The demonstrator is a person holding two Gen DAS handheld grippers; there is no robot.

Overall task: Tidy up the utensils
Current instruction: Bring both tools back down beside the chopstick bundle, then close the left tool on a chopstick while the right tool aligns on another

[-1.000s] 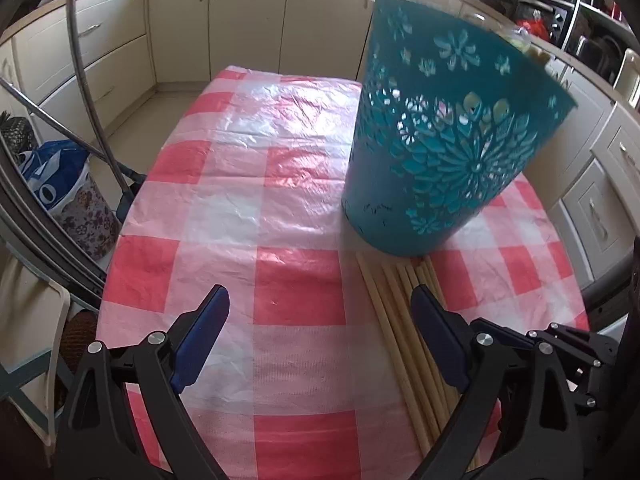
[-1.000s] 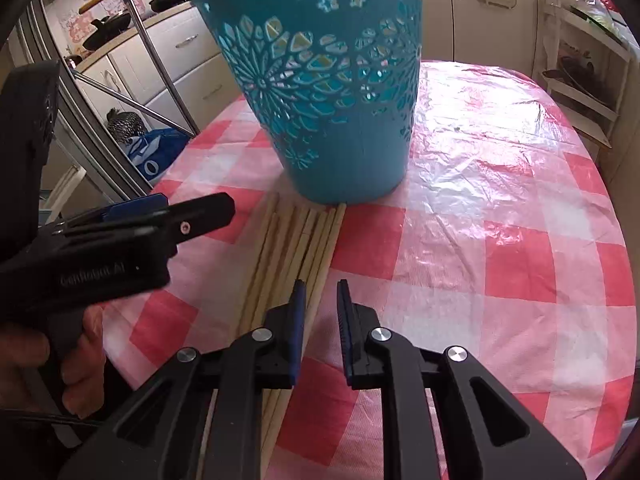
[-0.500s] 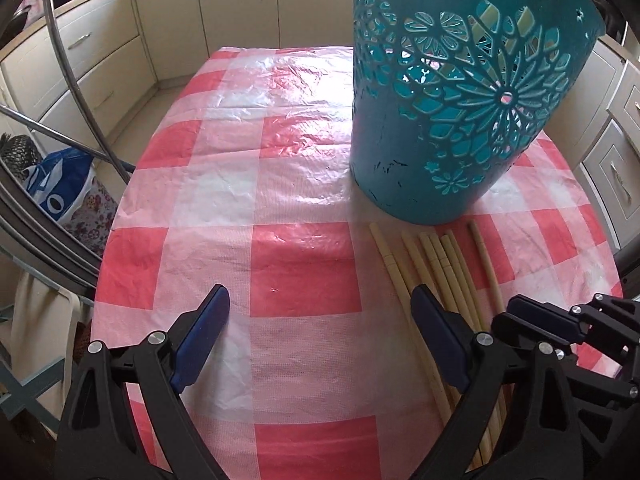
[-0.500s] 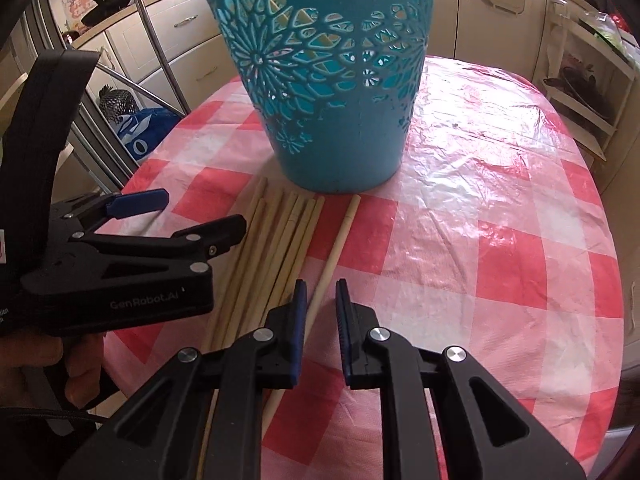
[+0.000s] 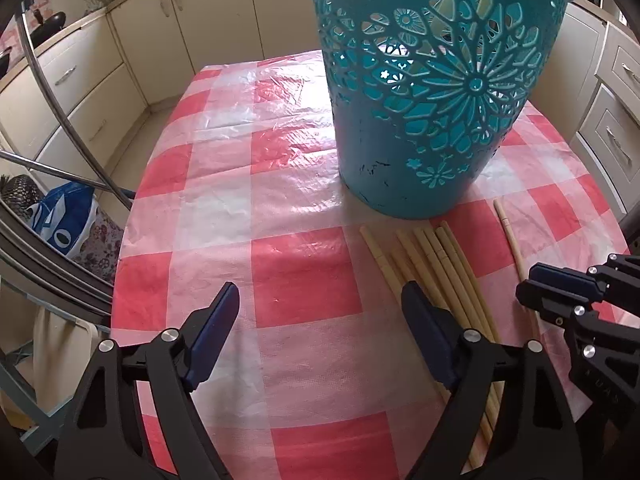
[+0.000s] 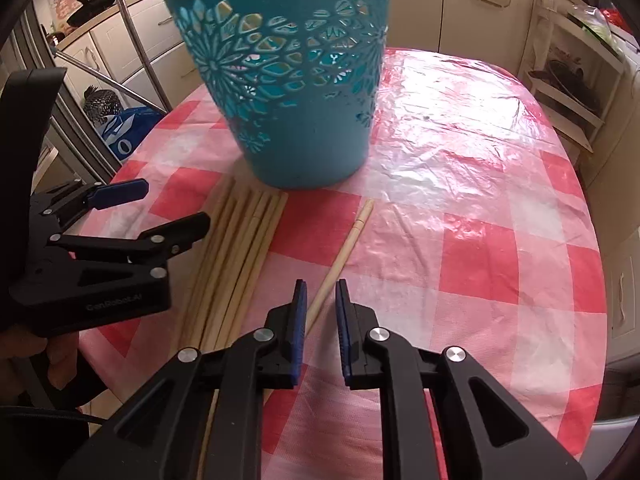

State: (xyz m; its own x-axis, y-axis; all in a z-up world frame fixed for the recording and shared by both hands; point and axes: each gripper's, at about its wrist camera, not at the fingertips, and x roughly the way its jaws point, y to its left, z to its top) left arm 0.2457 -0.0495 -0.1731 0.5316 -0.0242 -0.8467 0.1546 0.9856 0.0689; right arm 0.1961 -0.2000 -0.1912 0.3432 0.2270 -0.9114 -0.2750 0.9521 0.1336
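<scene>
- A group of pale wooden chopsticks is laid side by side on the red-and-white checked plastic tablecloth, just in front of the teal plastic basket with cut-out flower pattern; their far ends are seen almost touching its base.
- One single pale chopstick is set apart from the group; it is seen running into the narrow gap of the right gripper, whose jaws are nearly closed; whether it is pressed by the pads cannot be told.
- The left gripper is held wide and its jaws are closing; nothing is gripped; its right finger is placed over the group.
</scene>
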